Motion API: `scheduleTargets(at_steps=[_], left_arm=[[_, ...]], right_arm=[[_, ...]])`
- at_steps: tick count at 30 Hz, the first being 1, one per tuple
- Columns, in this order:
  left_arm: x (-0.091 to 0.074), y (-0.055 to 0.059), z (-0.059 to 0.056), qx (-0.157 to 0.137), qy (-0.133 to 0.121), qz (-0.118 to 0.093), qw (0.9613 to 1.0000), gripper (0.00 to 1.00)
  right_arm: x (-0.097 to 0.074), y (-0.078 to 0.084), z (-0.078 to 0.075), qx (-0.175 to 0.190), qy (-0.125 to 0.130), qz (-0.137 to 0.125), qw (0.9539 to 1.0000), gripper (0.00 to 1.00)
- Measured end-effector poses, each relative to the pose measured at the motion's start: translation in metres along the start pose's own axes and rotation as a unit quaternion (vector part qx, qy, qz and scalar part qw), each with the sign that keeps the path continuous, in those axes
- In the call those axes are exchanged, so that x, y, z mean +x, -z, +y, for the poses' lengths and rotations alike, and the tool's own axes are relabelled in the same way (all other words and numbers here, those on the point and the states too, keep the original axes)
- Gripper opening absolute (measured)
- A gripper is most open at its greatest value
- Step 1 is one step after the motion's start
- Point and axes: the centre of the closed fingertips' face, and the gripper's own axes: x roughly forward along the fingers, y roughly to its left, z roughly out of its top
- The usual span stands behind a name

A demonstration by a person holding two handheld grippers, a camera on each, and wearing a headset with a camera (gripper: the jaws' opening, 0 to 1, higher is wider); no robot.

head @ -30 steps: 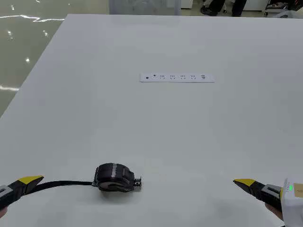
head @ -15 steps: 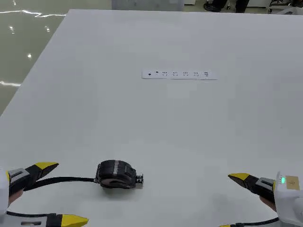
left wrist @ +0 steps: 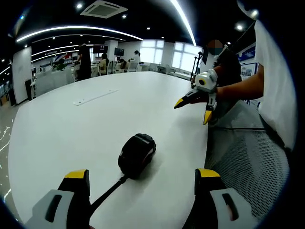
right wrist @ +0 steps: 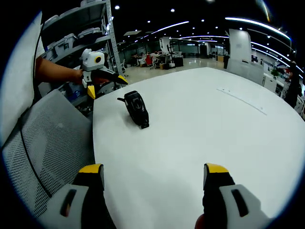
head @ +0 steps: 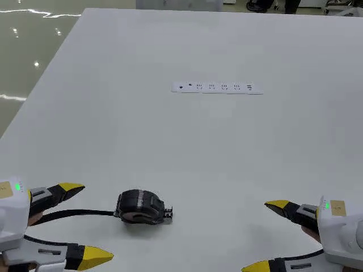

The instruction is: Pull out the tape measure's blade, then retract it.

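Untouched tape measure [head: 142, 207] between gaping left tongs [head: 93, 222], right tongs [head: 258, 235]; blade [head: 168, 213] seemingly retracted.

Black tape measure [right wrist: 137, 109] on white table [right wrist: 190, 124] — left gripper [right wrist: 106, 87] beyond it

Blk tape measure [head: 140, 208], wht table [head: 198, 147]

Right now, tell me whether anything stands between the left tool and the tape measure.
Nothing visible does. Bare table lies between the open left tool and the tape measure; only the measure's own black strap runs toward the tool.
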Motion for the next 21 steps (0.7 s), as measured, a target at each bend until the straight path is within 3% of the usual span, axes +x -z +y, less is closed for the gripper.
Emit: scheduleTargets(at_steps=[21], left_arm=[[0.020, 0.008, 0.005, 0.027, 0.042, 0.031, 0.9983, 0.82]], right_arm=[[0.020, -0.012, -0.003, -0.015, -0.025, -0.002, 0.9996, 0.79]])
